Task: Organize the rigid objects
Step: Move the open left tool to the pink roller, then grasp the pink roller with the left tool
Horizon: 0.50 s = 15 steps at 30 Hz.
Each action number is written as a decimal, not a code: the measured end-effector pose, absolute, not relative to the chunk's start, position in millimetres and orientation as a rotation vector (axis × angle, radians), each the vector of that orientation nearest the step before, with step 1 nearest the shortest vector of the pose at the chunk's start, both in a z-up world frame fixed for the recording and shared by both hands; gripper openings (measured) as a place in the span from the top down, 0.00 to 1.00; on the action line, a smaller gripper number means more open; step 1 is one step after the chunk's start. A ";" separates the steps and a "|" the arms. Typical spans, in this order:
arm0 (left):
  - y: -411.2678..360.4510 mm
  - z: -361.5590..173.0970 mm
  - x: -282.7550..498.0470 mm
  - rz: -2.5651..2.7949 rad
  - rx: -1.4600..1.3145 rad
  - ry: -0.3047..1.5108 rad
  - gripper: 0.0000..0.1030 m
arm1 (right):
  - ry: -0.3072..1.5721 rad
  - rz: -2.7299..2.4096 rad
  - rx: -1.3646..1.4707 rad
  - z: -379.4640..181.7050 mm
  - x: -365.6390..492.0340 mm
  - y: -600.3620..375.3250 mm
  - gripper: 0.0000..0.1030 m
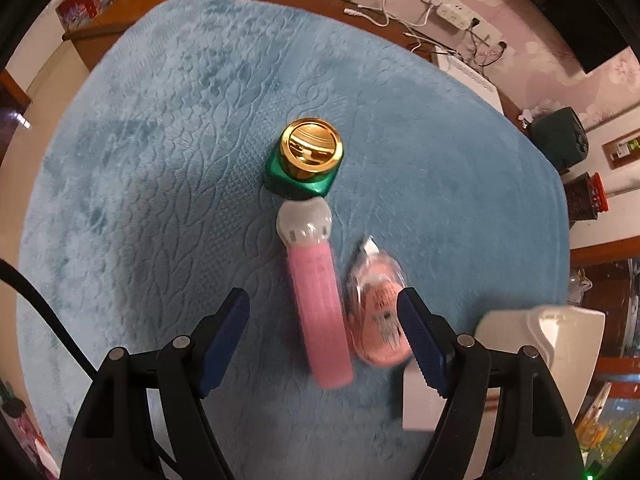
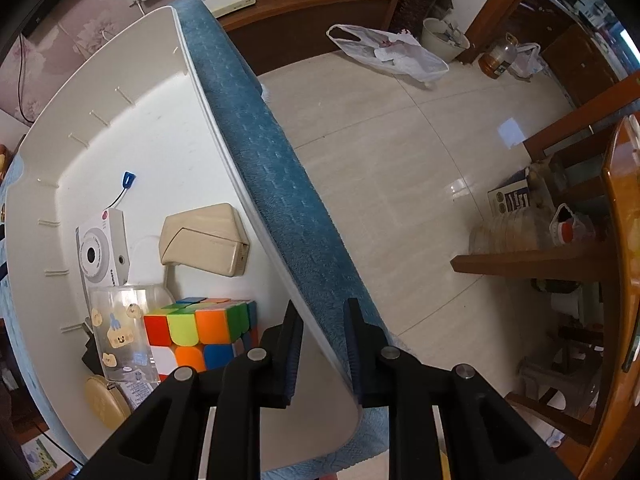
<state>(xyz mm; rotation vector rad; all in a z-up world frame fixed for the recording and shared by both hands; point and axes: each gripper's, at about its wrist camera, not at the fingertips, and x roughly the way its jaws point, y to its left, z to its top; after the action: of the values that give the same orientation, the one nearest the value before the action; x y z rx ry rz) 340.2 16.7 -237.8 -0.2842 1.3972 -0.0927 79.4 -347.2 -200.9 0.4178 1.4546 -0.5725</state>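
Left gripper [image 1: 322,322]: fingers open, hovering over pink tube [image 1: 318,312] and pink case [image 1: 378,316] on blue mat [image 1: 160,140].
Jar [image 1: 306,160]: touches tube's cap.
Right gripper [image 2: 322,350]: fingers clamp bin wall [image 2: 224,148] at surface edge.
Open room: mat's left.

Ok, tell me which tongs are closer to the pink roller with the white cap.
Left. The left tongs stand open over the pink roller with the white cap, which lies between their fingers. The right tongs are off at the white plastic bin, clamped on its wall.
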 end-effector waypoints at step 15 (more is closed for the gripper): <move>26.3 -246.3 347.1 -0.034 -0.286 1.391 0.28 | 1.458 -0.561 0.425 -203.6 86.4 -353.3 0.79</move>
<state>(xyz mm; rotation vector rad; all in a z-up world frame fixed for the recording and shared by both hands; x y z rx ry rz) 347.1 26.3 -246.3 -0.2864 1.3912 -0.0344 86.4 -353.3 -203.6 0.4245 1.4578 -0.5606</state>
